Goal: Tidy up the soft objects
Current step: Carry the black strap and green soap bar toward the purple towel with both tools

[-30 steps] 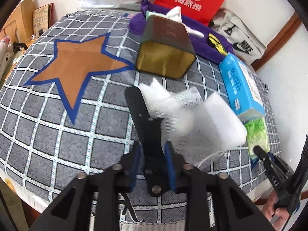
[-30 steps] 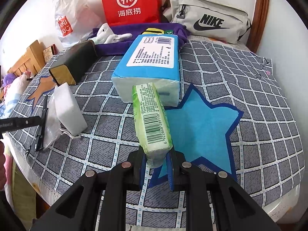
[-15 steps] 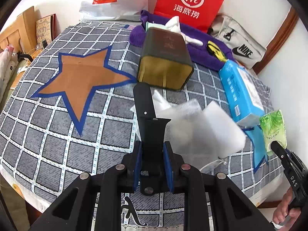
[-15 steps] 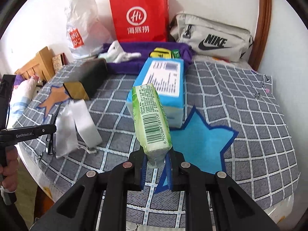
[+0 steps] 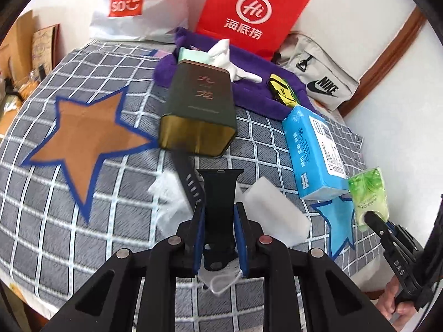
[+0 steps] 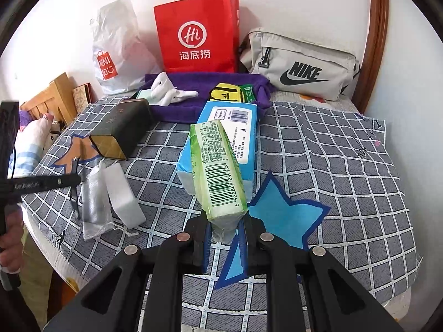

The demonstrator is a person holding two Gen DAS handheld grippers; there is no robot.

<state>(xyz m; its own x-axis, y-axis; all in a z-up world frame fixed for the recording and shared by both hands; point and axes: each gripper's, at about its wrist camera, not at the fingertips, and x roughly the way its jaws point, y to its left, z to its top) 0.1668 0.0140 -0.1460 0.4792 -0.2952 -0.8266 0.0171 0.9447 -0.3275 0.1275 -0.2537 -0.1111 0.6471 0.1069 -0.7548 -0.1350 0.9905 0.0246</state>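
Note:
My left gripper [image 5: 219,207] is shut on a black strap [image 5: 218,191], held up off the checked bedspread [image 5: 83,221]; its second piece [image 5: 191,188] hangs alongside. Under it lie a white foam block [image 5: 277,213] and a clear plastic bag [image 5: 169,193]. My right gripper [image 6: 223,227] is shut on the near end of a green tissue pack [image 6: 218,171], raised above the blue star patch [image 6: 285,215]. The left wrist view shows that pack [image 5: 369,196] at the right edge. The left gripper [image 6: 55,181] shows at the left of the right wrist view.
A blue tissue pack [image 6: 235,127] lies just behind the green one. A dark tin box [image 5: 199,110] lies on its side mid-bed. At the back are a purple towel [image 5: 254,94] with small items, a red paper bag [image 5: 249,13] and a grey Nike bag [image 6: 301,66].
Both grippers have risen. The left jaws closed in on the black strap and lifted it off the bedspread. The green pack came up from the blue star.

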